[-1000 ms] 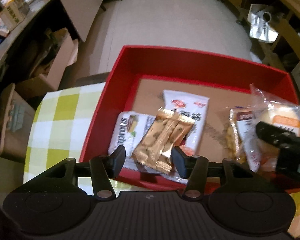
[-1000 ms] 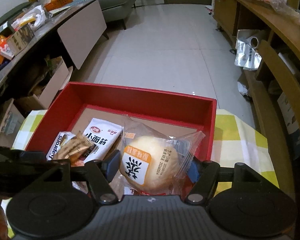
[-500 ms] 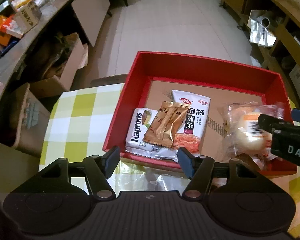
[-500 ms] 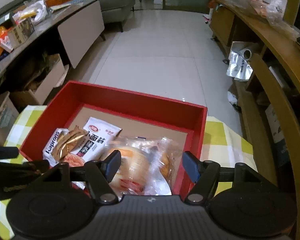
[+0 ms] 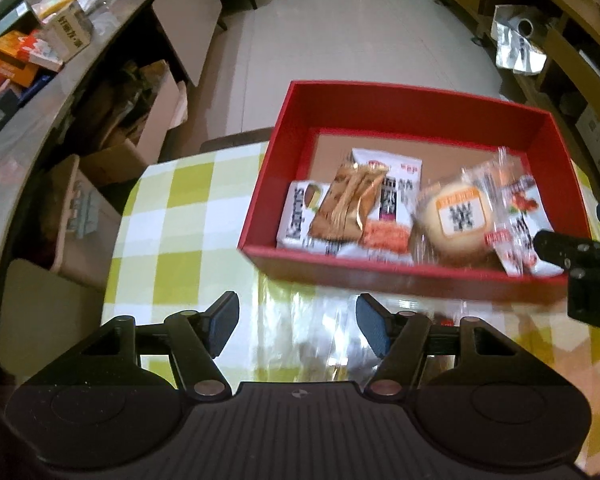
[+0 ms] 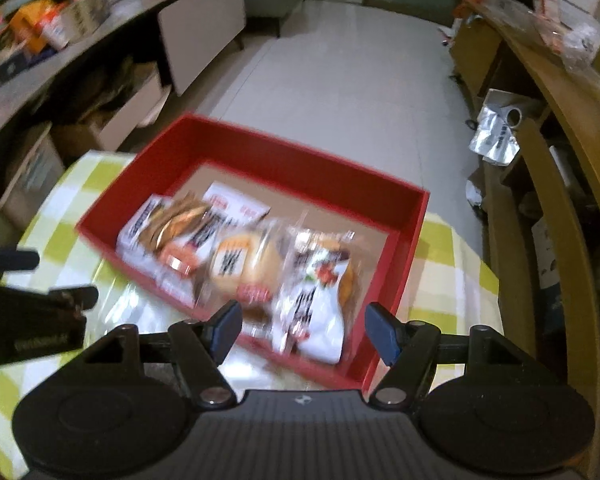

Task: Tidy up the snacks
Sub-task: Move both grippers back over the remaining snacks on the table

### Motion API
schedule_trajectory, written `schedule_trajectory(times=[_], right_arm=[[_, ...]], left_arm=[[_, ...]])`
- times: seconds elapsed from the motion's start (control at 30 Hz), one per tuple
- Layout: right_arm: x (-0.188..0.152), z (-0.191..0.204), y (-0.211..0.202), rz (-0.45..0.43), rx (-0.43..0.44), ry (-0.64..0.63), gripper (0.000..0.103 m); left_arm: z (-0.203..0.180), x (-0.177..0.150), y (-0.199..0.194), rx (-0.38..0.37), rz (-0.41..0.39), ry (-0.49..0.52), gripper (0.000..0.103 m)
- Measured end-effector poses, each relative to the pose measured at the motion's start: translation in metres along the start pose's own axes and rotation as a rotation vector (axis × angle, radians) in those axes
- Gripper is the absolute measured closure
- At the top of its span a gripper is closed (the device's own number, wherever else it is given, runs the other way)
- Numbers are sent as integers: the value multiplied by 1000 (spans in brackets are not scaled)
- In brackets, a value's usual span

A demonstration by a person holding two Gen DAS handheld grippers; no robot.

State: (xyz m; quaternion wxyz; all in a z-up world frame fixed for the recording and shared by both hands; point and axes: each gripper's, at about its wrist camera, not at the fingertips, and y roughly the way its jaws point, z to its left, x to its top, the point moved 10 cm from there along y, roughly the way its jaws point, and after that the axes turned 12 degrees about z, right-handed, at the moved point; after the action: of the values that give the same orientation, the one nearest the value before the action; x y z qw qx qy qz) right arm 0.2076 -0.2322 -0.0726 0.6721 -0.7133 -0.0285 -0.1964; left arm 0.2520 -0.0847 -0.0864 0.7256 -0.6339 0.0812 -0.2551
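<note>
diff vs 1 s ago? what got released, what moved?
Left tongs let go of the gold packet, now lying on the white packets in the red box; their jaws are opening, nothing between them. Right tongs released the wrapped bun, which lies in the box too. Both tongs pulled back over the checked cloth. Box unmoved.

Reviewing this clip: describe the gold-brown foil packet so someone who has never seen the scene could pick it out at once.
Find the red box on the green-and-white checked tablecloth. In the left wrist view, look at the box's left end, where a few snack packets overlap. The gold-brown foil packet lies on top of two white packets there; it is the only shiny metallic wrapper, unlike the clear-wrapped round bun to its right.
</note>
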Motion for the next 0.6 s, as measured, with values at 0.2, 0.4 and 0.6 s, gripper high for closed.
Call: schedule_trajectory(times=[0.2,0.4,0.6], right_arm=[[-32,29,-7,46,11,-93,29],[-57,44,-7,75,12,-131,29],[-79,60,-10,93,27,-159,29]], left_arm=[[5,-34,-3,22,19,29,28],[10,-68,1,38,56,45,28],[14,-95,-3,29,71,49,28]])
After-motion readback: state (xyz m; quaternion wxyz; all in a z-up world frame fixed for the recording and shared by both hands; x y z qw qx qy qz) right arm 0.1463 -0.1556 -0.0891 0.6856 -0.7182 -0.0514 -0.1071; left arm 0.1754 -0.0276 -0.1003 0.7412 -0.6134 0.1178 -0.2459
